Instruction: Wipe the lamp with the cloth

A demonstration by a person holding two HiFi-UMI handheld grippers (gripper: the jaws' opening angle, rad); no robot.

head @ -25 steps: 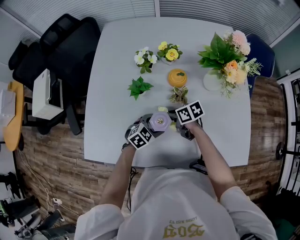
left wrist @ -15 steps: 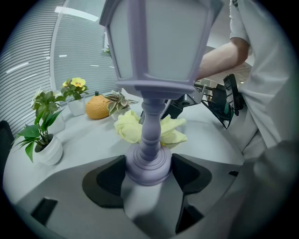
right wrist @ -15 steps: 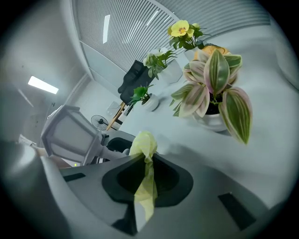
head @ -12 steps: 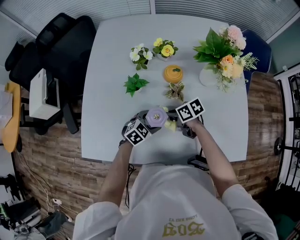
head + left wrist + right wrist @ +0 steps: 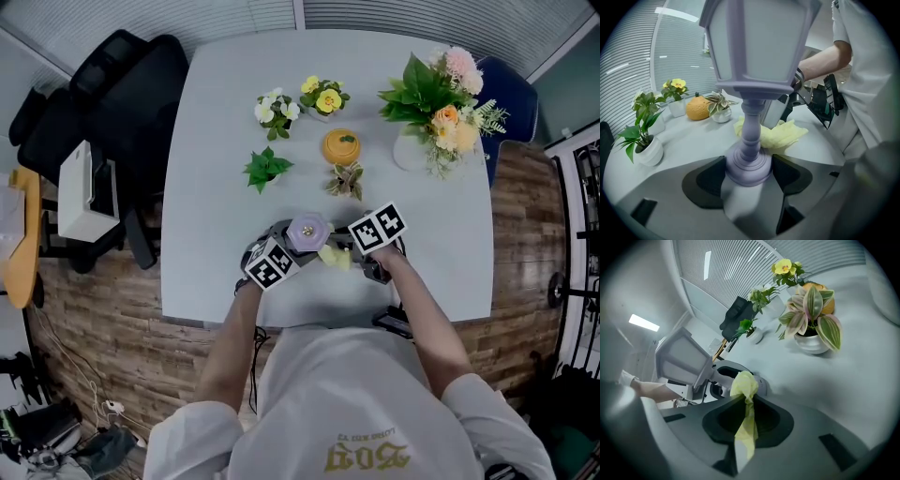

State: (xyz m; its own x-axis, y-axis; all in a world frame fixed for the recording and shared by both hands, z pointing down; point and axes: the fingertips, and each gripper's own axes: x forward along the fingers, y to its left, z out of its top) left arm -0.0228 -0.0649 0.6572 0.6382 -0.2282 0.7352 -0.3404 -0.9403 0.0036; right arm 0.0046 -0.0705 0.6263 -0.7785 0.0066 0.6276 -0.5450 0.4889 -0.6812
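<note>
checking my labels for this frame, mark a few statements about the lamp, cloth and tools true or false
1. The left tool is shut on the base of the lamp. True.
2. The right tool is empty. False: it is shut on the yellow cloth.
3. The lamp lies on its side. False: it is upright, its base between the left tool's jaws.
4. An orange ornament sits on the table. True.
</note>
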